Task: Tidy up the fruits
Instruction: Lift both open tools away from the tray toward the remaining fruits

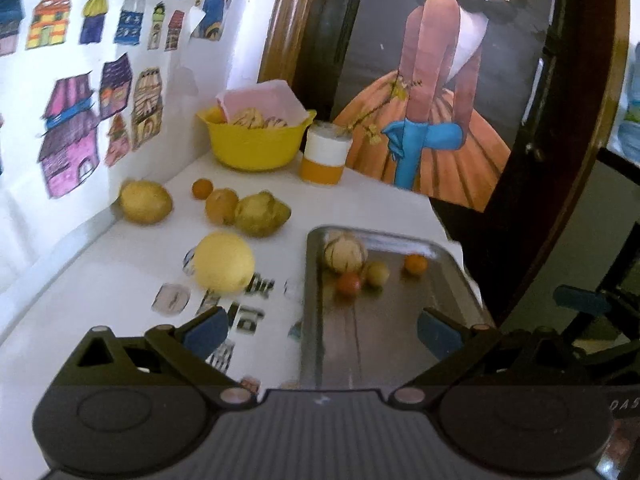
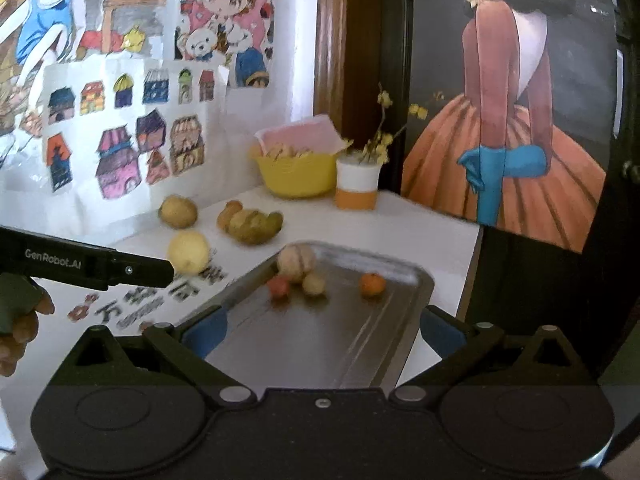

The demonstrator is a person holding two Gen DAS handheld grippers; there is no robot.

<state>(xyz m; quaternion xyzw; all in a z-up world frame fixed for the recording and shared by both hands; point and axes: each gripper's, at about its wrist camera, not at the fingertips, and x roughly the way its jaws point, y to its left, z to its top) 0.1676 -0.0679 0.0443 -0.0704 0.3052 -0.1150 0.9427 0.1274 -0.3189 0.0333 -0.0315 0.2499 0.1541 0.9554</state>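
Note:
A steel tray (image 1: 400, 336) (image 2: 320, 344) lies on the white table and holds a striped pale fruit (image 1: 345, 254) (image 2: 296, 262), a red fruit (image 1: 349, 283) (image 2: 279, 286), a small yellow-green fruit (image 1: 377, 274) (image 2: 313, 283) and a small orange (image 1: 415, 264) (image 2: 372, 283). On the table to its left lie a big yellow fruit (image 1: 224, 262) (image 2: 188, 251), a yellow-green fruit (image 1: 146, 202) (image 2: 178, 211), a lumpy green fruit (image 1: 262, 214) (image 2: 254, 226) and two oranges (image 1: 221, 205). My left gripper (image 1: 322, 330) is open and empty over the tray's near-left edge. My right gripper (image 2: 322, 330) is open, empty, above the tray's near end.
A yellow bowl (image 1: 256, 144) (image 2: 298, 174) with striped fruit and a pink sheet stands at the back, beside a white-and-orange cup (image 1: 325, 156) (image 2: 357, 184) with flowers. Drawings cover the left wall. A large painting (image 1: 432, 80) leans behind the table. A hand (image 2: 20, 320) holds the left gripper.

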